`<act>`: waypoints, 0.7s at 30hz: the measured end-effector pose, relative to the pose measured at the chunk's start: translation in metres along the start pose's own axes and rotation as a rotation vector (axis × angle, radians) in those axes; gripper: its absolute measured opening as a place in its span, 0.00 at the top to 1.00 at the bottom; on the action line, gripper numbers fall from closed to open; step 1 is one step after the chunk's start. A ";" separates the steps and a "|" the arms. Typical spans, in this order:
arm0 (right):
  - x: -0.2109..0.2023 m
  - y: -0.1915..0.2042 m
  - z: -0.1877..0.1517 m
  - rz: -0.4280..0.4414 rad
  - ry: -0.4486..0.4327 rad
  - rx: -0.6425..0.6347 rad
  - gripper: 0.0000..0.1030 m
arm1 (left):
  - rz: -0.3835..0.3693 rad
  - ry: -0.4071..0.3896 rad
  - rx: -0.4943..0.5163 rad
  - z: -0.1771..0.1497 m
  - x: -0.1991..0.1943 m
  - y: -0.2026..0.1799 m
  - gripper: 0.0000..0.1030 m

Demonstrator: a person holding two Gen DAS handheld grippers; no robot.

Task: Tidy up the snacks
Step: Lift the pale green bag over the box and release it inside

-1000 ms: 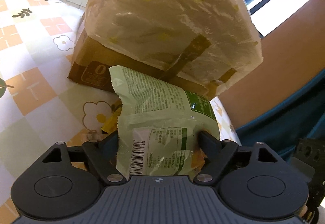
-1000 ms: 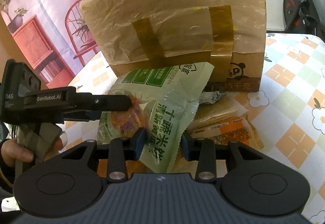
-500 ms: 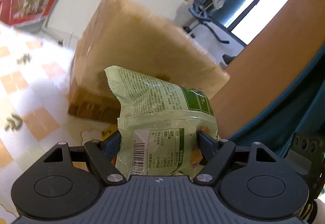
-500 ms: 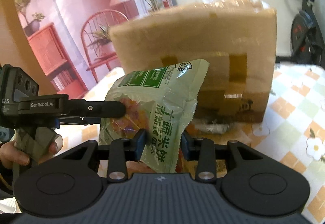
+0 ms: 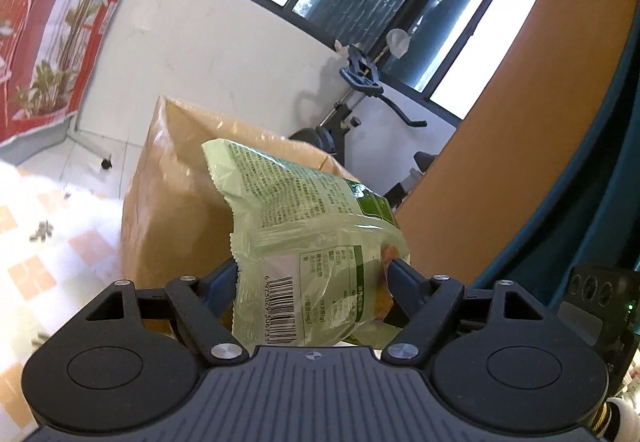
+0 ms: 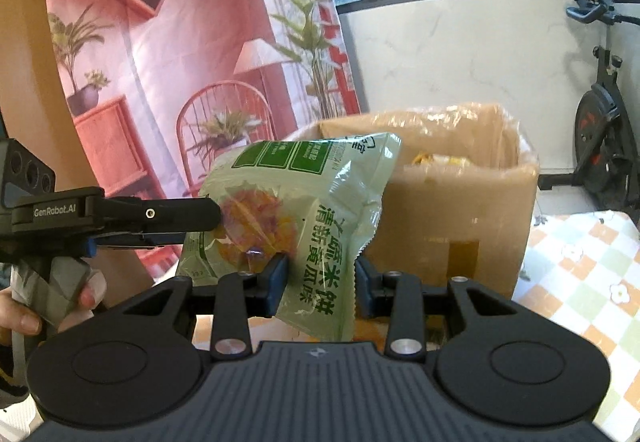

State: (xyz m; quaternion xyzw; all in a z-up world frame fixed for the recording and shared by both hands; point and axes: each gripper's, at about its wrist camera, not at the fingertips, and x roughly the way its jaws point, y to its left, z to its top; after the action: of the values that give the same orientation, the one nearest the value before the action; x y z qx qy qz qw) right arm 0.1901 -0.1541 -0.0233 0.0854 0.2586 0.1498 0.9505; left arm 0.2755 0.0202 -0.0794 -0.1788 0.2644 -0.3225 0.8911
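A light green snack bag [image 5: 308, 242] is held in the air by both grippers. My left gripper [image 5: 312, 278] is shut on its barcode end. My right gripper [image 6: 320, 276] is shut on its other edge, where the bag [image 6: 304, 217] shows green print and orange pieces inside. The left gripper's finger [image 6: 176, 213] reaches in from the left in the right wrist view. Behind the bag stands an open cardboard box [image 6: 448, 201] lined with plastic, with yellow packets inside; it also shows in the left wrist view [image 5: 176, 201]. The bag is near the height of the box rim.
The box stands on a table with a checkered flower cloth [image 6: 576, 266]. An exercise bike [image 6: 600, 113] stands at the right by the white wall. A red printed backdrop [image 6: 180, 41] hangs at the left.
Both grippers have lifted the green bag from just above the table up to the level of the box rim. The box's open top has come into the right wrist view.
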 end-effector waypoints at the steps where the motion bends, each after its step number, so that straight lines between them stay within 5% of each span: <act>1: -0.001 -0.002 0.003 -0.001 -0.006 -0.005 0.63 | 0.004 -0.004 0.009 0.004 0.002 -0.002 0.22; 11: 0.011 -0.014 0.043 -0.013 -0.081 -0.047 0.63 | -0.003 -0.020 0.047 0.041 0.022 0.007 0.22; 21: 0.076 -0.048 0.083 -0.070 -0.081 -0.084 0.63 | 0.051 0.019 0.018 0.075 0.071 0.031 0.21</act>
State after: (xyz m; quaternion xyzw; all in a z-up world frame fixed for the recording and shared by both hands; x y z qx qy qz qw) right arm 0.3069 -0.1815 0.0008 0.0425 0.2162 0.1234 0.9676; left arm 0.3804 0.0065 -0.0601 -0.1609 0.2747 -0.3035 0.8981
